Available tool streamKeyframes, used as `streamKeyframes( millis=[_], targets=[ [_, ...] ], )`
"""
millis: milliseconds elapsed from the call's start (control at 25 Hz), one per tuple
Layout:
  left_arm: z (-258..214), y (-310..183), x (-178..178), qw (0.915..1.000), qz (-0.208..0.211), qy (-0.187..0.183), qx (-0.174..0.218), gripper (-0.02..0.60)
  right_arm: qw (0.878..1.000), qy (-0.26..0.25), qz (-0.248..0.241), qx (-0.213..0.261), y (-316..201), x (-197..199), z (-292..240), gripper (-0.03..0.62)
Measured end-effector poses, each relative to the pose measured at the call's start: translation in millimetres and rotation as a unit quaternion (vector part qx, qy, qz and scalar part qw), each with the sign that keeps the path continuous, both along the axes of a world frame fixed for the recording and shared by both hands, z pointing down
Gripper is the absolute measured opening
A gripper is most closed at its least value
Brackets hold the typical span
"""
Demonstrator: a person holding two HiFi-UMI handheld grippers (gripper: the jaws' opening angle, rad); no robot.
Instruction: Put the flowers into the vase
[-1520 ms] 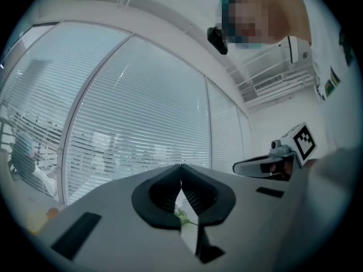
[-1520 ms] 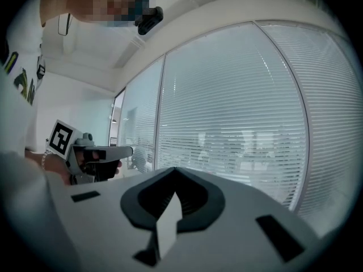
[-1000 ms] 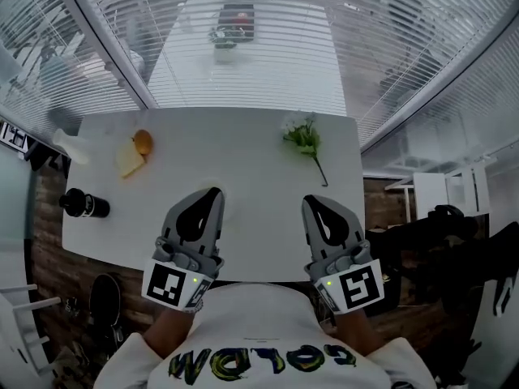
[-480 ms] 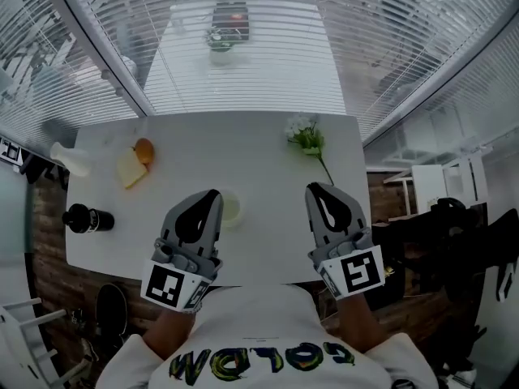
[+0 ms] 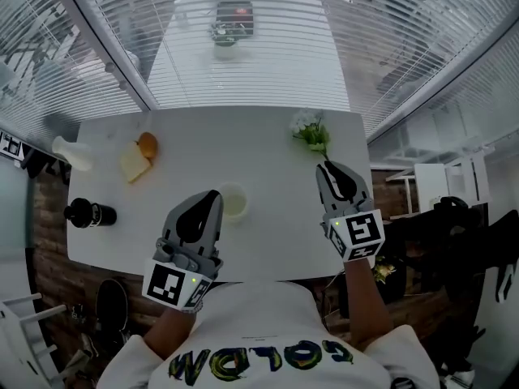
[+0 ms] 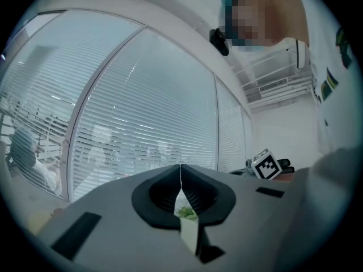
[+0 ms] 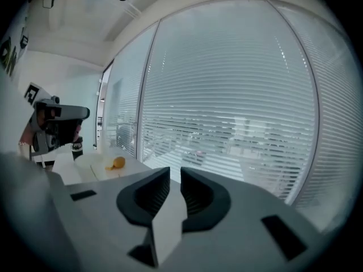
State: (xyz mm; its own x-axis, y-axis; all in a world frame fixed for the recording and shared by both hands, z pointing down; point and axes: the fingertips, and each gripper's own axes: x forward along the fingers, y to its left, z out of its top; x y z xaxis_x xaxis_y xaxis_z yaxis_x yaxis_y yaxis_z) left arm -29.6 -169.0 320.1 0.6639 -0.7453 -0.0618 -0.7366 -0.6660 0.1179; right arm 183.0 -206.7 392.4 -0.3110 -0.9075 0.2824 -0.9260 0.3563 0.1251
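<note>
right tool (image 5: 328,168) is over the right edge of the surface, jaws a little apart and opening, nothing between them. left tool (image 5: 214,193) sits near the near edge with jaws pressed together, empty

flowers (image 5: 308,133) lie flat by the far right corner, blooms toward the far edge, stem running back under the right tool's tip. pale round vessel (image 5: 233,203), likely the vase, stands just beside the left tool's tip

step in hand looks like the reach for the stem. to do it well:
- get the jaws wider before going down, the stem is thin and flat on the surface
- set the jaws across the stem, not along it
- pinch the bare stem well below the leaves, keep off the blooms
- tip low enough to get under the stem without scraping the surface
- left tool could steady the vessel for the insert, it looks light
</note>
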Motion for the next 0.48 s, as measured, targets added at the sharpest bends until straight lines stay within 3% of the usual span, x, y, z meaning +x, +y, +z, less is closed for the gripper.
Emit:
streamKeyframes(
  millis=[480],
  targets=[
    [6.0,3.6,-9.6,0.9999,-0.008,0.001,-0.009,0.015,0.998,0.018,0.008,-0.052,-16.7,17.1,57.1,0.094]
  ],
)
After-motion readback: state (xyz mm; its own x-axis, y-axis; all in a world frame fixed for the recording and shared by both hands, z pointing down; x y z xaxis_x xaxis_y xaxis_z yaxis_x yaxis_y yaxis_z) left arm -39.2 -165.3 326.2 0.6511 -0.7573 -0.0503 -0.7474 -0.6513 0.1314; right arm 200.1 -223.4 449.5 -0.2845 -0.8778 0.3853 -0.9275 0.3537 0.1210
